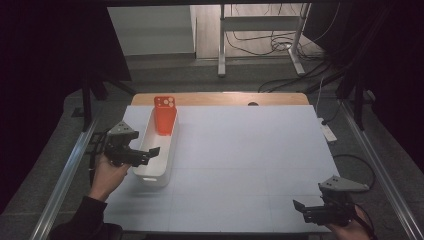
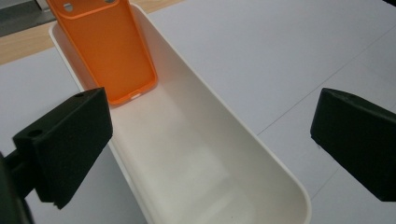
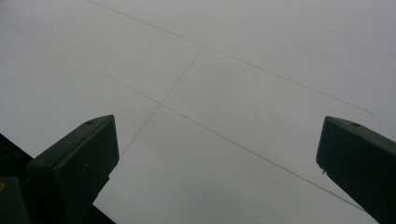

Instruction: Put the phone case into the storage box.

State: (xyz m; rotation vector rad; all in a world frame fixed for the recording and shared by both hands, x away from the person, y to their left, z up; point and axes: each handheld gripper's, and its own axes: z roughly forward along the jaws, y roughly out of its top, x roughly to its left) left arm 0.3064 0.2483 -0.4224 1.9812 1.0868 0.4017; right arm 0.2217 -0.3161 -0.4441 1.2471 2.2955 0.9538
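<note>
An orange phone case (image 1: 164, 115) leans upright against the far end of a long white bin (image 1: 168, 157) at the table's left. My left gripper (image 1: 145, 154) hovers open over the bin's left rim near its near half. In the left gripper view the case (image 2: 109, 56) stands at the bin's far end, its lower edge on the bin floor (image 2: 187, 158), and the left gripper (image 2: 210, 140) holds nothing between its wide jaws. My right gripper (image 1: 304, 210) rests open near the table's front right corner, above bare white tabletop (image 3: 210, 93).
The white table surface (image 1: 250, 155) spreads between the two grippers, with a wooden strip (image 1: 220, 98) along its far edge. Metal rails (image 1: 67, 170) flank the table. Beyond stand a desk frame (image 1: 260, 30) and floor cables (image 1: 300, 80).
</note>
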